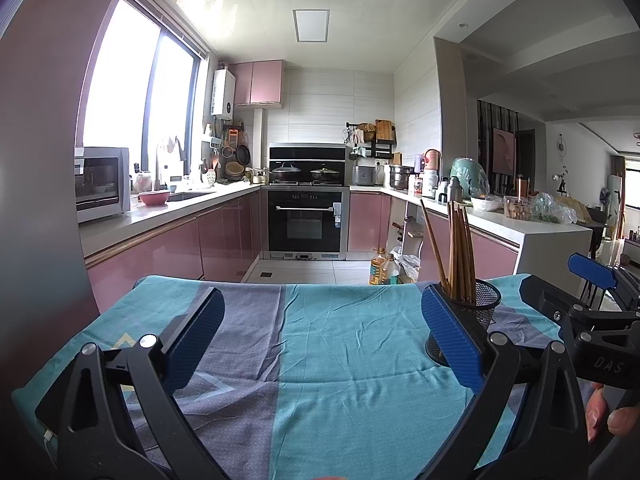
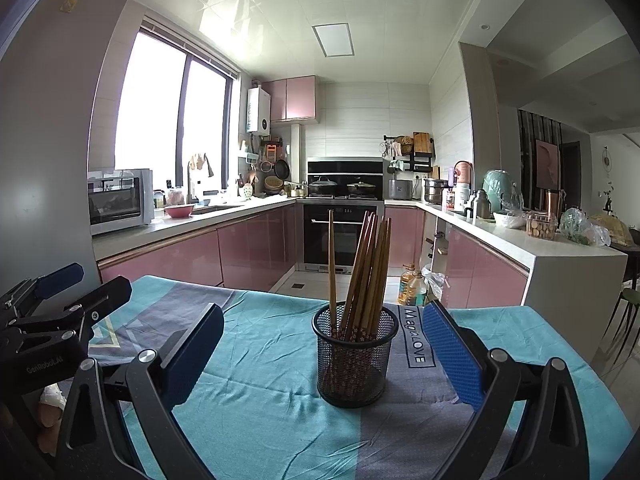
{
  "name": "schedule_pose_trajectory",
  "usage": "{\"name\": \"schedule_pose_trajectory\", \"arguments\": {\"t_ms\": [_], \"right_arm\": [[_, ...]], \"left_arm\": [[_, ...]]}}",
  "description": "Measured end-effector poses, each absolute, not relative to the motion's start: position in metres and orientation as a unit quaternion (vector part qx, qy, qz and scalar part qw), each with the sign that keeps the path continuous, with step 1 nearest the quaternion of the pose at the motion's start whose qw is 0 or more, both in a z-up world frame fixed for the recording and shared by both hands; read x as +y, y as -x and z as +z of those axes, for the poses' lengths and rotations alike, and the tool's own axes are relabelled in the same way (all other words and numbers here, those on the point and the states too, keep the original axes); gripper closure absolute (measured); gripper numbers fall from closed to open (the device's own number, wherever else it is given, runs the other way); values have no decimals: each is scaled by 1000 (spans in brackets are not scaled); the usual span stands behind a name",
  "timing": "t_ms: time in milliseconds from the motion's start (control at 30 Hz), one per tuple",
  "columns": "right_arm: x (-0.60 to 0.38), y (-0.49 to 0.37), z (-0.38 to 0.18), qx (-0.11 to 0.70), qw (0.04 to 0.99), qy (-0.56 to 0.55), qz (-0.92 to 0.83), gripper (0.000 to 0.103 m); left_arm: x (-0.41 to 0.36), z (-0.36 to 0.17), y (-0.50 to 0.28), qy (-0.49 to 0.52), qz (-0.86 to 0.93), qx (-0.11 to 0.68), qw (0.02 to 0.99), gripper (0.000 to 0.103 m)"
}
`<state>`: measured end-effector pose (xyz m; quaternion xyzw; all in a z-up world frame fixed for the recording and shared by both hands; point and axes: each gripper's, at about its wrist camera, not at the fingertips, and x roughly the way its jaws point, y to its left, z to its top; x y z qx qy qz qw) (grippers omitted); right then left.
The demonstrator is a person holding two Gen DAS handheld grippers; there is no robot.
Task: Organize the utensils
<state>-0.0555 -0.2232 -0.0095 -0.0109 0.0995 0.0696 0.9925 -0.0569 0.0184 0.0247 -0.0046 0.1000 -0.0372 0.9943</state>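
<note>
Right now both claws are spread wide and holding nothing. My right gripper [image 2: 320, 364] looks straight at the mesh cup [image 2: 354, 360], which stands upright on the tablecloth [image 2: 260, 360] just ahead of the fingertips and roughly centred in the gap between them, touching neither. The chopsticks [image 2: 364, 272] all stand in that cup: a bundle leaning toward the right finger, and one single stick upright on the left side, apart from the rest. I see none loose on the cloth, so I judge the sorting close to done, if not finished.

My left gripper [image 1: 320, 336] faces bare cloth; from it the cup [image 1: 476, 304] sits just beyond its right finger, partly hidden behind the pad. The right claw's body shows further out on that side.

The risks I see:
- The cup looks light and top-heavy with tall sticks. A sideways brush from either finger could tip it and spill the lot.
- Closing the right claw on the cup's wall might crush or skid the mesh on the wrinkled cloth.
- The two claws are near each other beside the cup, so a careless swing could knock them together.
</note>
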Motion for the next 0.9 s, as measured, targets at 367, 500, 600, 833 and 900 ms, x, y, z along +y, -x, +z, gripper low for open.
{"name": "schedule_pose_trajectory", "arguments": {"t_ms": [367,500,600,833,900], "right_arm": [[-223,55,-10,98,993,10,70,7],[-223,55,-10,97,993,10,70,7],[-224,56,-10,96,993,9,70,7],[-225,56,-10,96,993,9,71,7],[-225,55,-9,96,993,9,71,7]], "left_arm": [[18,24,57,4,-37,100,994,6],[18,24,57,5,-36,100,994,6],[18,25,57,5,-37,100,994,6],[18,24,57,4,-36,100,994,6],[18,24,58,5,-37,100,994,6]]}}
